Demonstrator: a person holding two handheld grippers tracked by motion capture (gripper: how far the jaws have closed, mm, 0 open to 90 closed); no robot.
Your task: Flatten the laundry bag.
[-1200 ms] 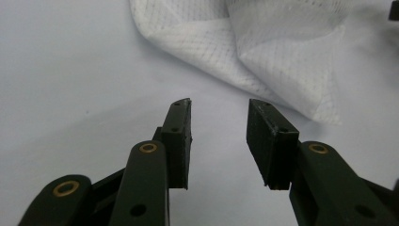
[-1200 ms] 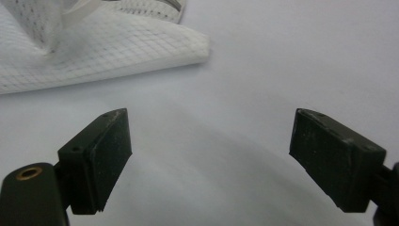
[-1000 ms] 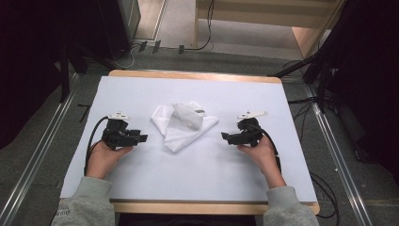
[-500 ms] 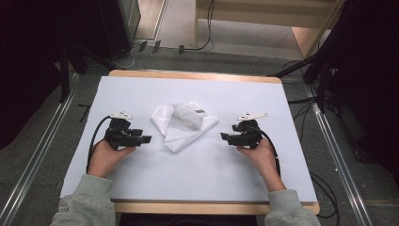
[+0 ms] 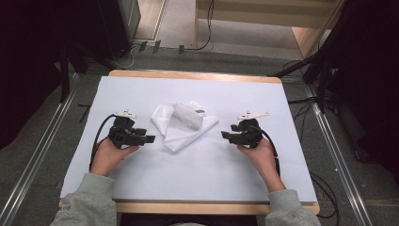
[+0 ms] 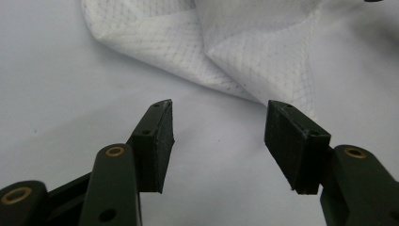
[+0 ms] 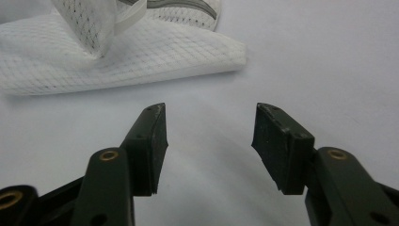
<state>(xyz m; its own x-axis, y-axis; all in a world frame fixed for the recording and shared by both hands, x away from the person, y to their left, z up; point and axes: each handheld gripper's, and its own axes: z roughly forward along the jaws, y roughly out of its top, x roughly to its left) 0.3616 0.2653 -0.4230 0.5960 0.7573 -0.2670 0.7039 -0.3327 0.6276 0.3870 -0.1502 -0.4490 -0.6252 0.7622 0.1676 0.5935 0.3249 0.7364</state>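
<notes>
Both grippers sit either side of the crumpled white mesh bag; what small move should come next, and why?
Probably ease the left gripper forward to the white mesh bag edge. Its jaws, just opening, stand apart with nothing between them and the bag lies just beyond. The right gripper, jaws just narrowing, is also empty and short of it.

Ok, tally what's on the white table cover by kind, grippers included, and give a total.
White mesh bag: 1
Hand-held grippers: 2, the left gripper and the right gripper, both with jaws apart and nothing between them
Total: 3
</notes>
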